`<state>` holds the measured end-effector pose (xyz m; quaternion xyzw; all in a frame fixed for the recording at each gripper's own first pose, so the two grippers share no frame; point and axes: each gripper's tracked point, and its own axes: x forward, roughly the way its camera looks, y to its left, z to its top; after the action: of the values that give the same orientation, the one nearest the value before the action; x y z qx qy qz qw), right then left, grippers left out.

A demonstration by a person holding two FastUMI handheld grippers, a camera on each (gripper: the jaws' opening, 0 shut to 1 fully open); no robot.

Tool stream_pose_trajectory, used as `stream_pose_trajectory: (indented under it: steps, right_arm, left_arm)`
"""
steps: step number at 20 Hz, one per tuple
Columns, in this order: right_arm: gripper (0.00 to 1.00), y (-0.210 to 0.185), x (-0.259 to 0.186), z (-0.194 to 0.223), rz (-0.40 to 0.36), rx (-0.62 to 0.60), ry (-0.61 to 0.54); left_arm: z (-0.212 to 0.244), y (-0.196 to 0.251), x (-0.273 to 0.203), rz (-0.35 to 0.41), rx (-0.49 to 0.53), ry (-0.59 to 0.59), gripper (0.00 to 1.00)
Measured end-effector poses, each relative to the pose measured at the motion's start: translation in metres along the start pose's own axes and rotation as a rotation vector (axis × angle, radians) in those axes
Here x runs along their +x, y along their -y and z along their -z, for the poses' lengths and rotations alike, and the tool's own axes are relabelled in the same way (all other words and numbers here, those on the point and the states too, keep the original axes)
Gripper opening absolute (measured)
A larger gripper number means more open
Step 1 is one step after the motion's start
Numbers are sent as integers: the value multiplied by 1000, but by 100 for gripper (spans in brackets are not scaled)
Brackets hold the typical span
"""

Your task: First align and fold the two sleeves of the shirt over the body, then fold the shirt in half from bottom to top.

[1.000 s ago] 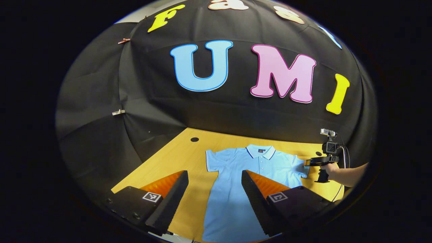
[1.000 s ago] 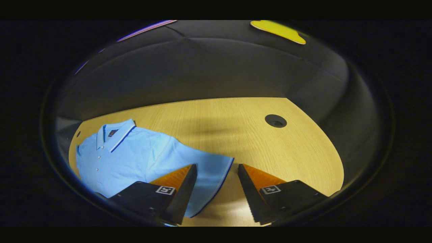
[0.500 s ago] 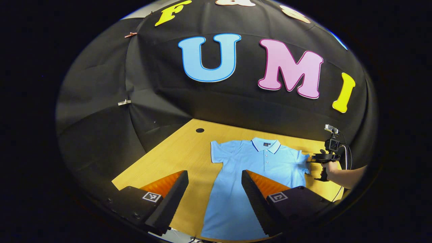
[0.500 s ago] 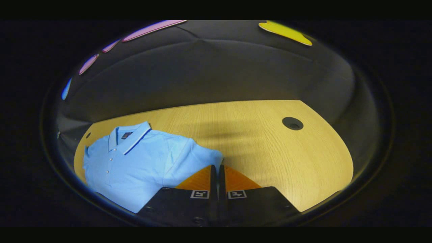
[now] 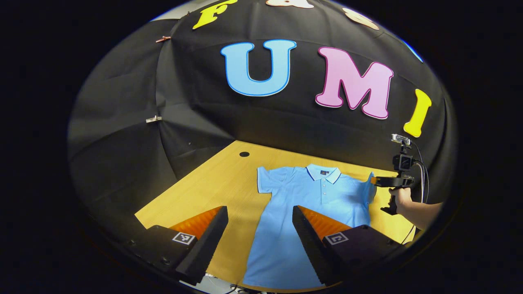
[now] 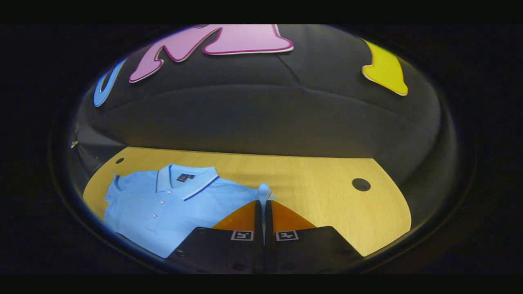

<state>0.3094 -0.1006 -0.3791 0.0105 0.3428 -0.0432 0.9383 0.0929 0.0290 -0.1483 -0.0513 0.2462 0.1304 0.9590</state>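
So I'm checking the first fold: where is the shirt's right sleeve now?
In the right gripper view the sleeve is pinched in the right gripper, lifted off the table beside the shirt.

Shirt (image 5: 298,212): lower right part hidden behind the left gripper's (image 5: 260,212) near finger; in the right gripper view, hem cut off by the edge; chest label (image 6: 186,177) too small to read.

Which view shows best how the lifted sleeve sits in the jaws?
The right gripper view: the right gripper has its jaws shut on the sleeve of the shirt, close up. The left gripper view shows the same sleeve raised, but small and far off.
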Motion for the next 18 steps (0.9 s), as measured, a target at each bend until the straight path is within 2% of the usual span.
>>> stream_pose_trajectory:
  steps: [6,7,8,12,16,18]
  right_arm:
    - [5,-88,8,6,-81,-55,-36]
    - [10,-96,8,12,-73,-82,-47]
    - [1,-104,8,17,-74,-104,-55]
    - [93,-112,-27,28,-102,-153,-26]
    - [98,-87,-73,40,-94,-148,1]
    - [98,-72,-96,46,-83,-124,13]
  left_arm:
    - [2,-13,18,12,-28,15,99]
    - [-1,-16,27,20,-32,23,99]
    - [-4,-18,38,30,-27,30,99]
    - [-19,-22,102,79,12,38,99]
    - [-32,-10,178,160,2,35,99]
    - [-28,-2,219,192,-8,-12,99]
